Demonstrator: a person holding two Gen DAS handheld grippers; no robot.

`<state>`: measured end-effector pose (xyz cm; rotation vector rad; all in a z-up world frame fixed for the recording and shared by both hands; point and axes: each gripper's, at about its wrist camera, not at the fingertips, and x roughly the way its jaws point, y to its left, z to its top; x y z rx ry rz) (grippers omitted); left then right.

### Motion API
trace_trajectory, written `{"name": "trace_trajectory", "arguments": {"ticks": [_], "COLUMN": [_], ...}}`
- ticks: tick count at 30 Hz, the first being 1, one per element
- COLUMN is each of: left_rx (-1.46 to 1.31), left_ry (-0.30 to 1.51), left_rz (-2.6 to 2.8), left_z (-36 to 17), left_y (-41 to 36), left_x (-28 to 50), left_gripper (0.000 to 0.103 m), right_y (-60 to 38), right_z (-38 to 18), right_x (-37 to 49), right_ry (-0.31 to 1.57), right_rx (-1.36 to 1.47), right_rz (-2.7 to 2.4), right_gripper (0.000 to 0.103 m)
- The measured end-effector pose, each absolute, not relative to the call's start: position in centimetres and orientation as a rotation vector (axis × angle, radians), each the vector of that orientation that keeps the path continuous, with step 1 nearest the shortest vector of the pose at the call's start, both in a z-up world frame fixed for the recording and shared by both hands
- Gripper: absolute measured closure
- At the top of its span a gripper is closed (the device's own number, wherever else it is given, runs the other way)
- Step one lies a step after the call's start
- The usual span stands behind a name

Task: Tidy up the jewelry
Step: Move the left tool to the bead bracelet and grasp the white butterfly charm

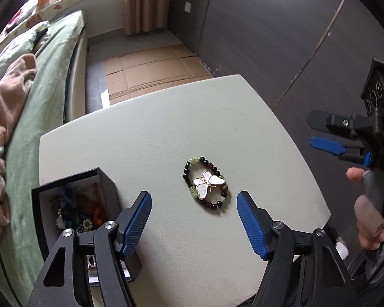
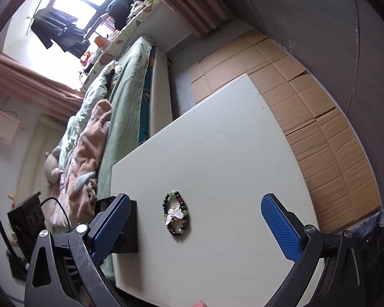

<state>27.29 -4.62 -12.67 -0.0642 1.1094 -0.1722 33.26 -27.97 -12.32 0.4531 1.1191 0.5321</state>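
A beaded bracelet of dark and pale green beads lies flat on the pale table top, with a white butterfly brooch resting inside its ring. My left gripper hovers open just before them, one blue pad on each side, touching neither. At its left stands an open black jewelry box holding several colourful pieces. In the right wrist view my right gripper is open wide, and the bracelet and brooch lie between its fingers, untouched. The right gripper also shows at the right edge of the left wrist view.
A bed with green bedding and a pink blanket runs along the table's left side. Flattened cardboard covers the floor beyond the table. A dark wall stands to the right. A person's hand grips the right tool's handle.
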Motion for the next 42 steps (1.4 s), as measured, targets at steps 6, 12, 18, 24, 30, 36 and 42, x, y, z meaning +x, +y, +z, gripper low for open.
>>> {"name": "trace_trajectory", "arguments": {"ticks": [6,12,18,24,30,36,42], "left_rx": [0.086,0.182,0.207,0.158,0.15,0.21,0.195], "left_ry": [1.143,1.182,1.207,1.224,1.256,1.263,1.254], "left_rz": [-0.227,-0.251,-0.265,-0.295,-0.277,-0.28,-0.263], "left_z": [-14.5,-16.4,-17.6,-18.2,-18.3,-18.7,-18.9], "left_y": [-7.2,-8.5,-8.8,-8.5,-7.7,-8.7,-8.9], "left_x": [28.6,29.3,30.2,30.9,31.4,31.8,32.0], "left_gripper": [0.054,0.067,0.07,0.07,0.07,0.07,0.077], "right_y": [-29.9,-31.4,-32.3,-31.9,-31.5,-31.3,-31.1], "right_z": [-12.2,-12.5,-13.0,-13.4,-13.4,-13.3,-13.4], "right_x": [33.6,34.0,34.3,34.4,34.4,34.2,34.3], "right_ry": [1.098,1.1,1.114,1.145,1.147,1.142,1.146], "right_rx": [0.504,0.534,0.545,0.505,0.492,0.478,0.474], "right_rz": [0.49,0.429,0.39,0.374,0.388,0.401,0.4], "right_gripper": [0.0,0.0,0.0,0.002,0.004,0.004,0.004]}}
